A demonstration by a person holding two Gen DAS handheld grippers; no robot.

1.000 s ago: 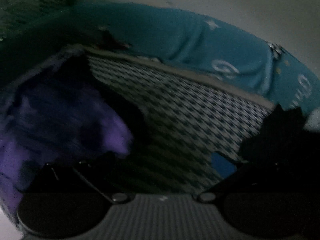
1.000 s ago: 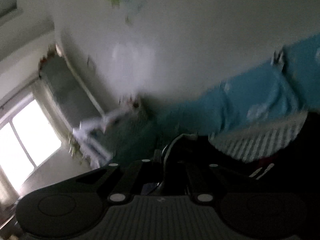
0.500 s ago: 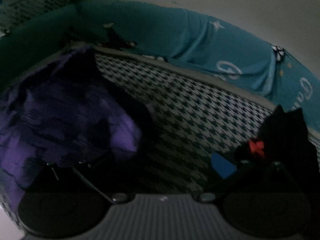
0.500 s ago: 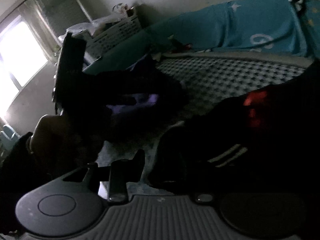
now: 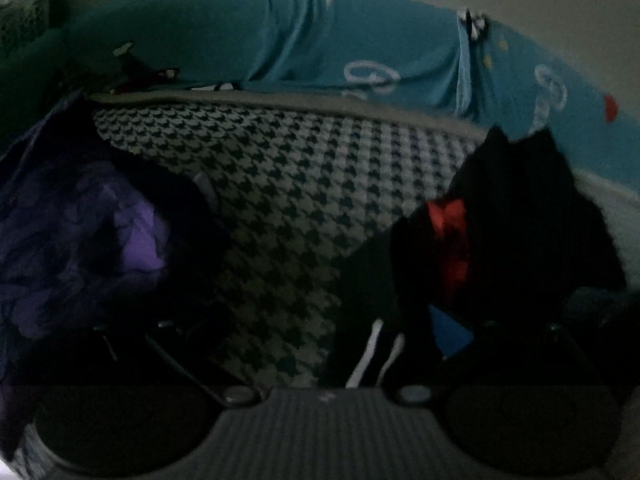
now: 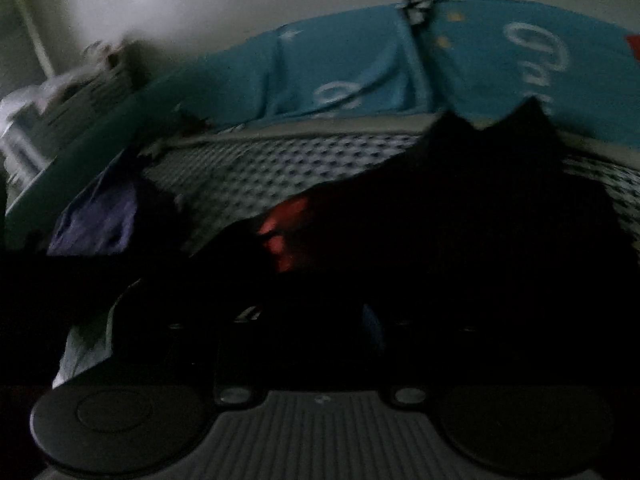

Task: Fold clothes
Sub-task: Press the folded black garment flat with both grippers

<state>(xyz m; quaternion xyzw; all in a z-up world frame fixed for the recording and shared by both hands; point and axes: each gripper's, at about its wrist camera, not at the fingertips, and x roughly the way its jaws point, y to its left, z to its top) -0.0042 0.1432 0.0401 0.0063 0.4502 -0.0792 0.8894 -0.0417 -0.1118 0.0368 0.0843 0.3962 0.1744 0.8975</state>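
Two grippers hang over the bed, and the light is very dim. From the left wrist, the left gripper [image 5: 320, 344] has its fingers spread wide, the houndstooth bedspread [image 5: 304, 184] showing between them; nothing pinched there. A crumpled purple garment [image 5: 100, 232] sits heaped by its left finger. To the right lies a black garment [image 5: 520, 216] with a red patch [image 5: 450, 240] and white stripes [image 5: 376, 356] at its near edge, spread on the bedspread, its far corners sticking up against a turquoise blanket [image 5: 320, 40] along the wall. The right gripper [image 6: 304, 328] has just been opening its jaws; the black garment [image 6: 460, 220] fills the space ahead of it, but it is too dark to tell whether cloth sits between the fingers or how far apart they stand
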